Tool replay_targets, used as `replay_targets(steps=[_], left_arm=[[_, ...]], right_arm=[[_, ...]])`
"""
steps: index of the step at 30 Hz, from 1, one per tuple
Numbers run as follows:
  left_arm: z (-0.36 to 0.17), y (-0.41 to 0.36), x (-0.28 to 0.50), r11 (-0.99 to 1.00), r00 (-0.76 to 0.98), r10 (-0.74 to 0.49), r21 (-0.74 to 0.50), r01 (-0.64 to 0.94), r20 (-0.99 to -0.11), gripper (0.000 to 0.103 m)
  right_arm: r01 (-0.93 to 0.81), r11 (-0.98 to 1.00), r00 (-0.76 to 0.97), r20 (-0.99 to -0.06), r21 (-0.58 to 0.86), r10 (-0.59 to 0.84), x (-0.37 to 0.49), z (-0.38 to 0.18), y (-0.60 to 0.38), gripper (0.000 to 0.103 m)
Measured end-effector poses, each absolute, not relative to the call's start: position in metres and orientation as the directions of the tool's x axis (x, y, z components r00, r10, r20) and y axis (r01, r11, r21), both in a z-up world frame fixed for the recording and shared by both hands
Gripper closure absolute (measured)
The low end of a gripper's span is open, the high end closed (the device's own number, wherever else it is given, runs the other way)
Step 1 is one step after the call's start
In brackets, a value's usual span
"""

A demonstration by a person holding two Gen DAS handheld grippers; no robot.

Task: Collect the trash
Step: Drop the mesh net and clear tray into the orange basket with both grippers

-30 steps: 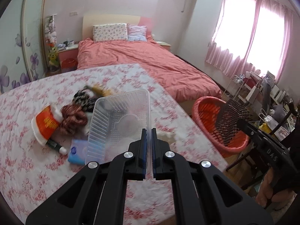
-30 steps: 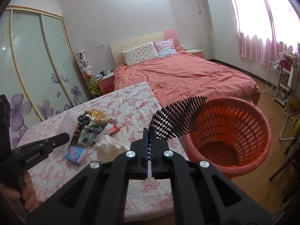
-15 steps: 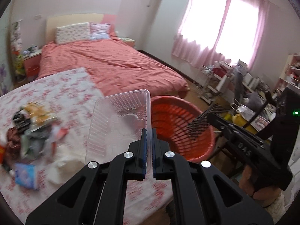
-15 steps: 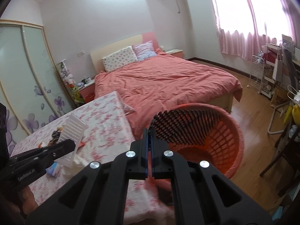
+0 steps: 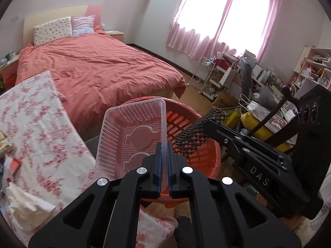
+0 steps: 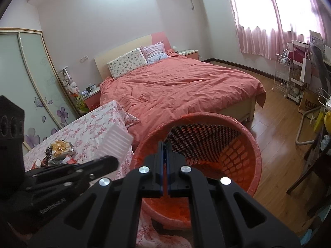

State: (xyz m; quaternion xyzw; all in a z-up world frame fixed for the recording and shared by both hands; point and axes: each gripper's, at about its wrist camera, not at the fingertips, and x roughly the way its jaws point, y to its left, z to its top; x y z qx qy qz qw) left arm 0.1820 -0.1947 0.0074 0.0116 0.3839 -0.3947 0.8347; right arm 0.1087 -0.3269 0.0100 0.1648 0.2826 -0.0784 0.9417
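1. The left gripper [image 5: 163,155] is clamped on the right rim of a clear plastic tray [image 5: 132,136], which juts forward past its fingers over the near rim of the red basket [image 5: 206,150]
2. The right gripper [image 6: 164,161] is pinched shut on a black mesh sheet [image 6: 198,140], held inside the basket's mouth
3. More trash [image 6: 58,153] lies on the floral table [image 6: 93,124] to the left
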Motion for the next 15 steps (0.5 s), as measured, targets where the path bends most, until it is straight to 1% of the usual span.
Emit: replay_targets(steps=[15], left_arm=[[-0.011, -0.219, 0.191, 0.671, 0.351, -0.642, -0.278, 0.687, -0.682, 0.099]], right_arm=[[0.26, 0.925, 0.814, -0.578, 0.276, -0.057, 0.12, -0.009, -0.35, 0.1]])
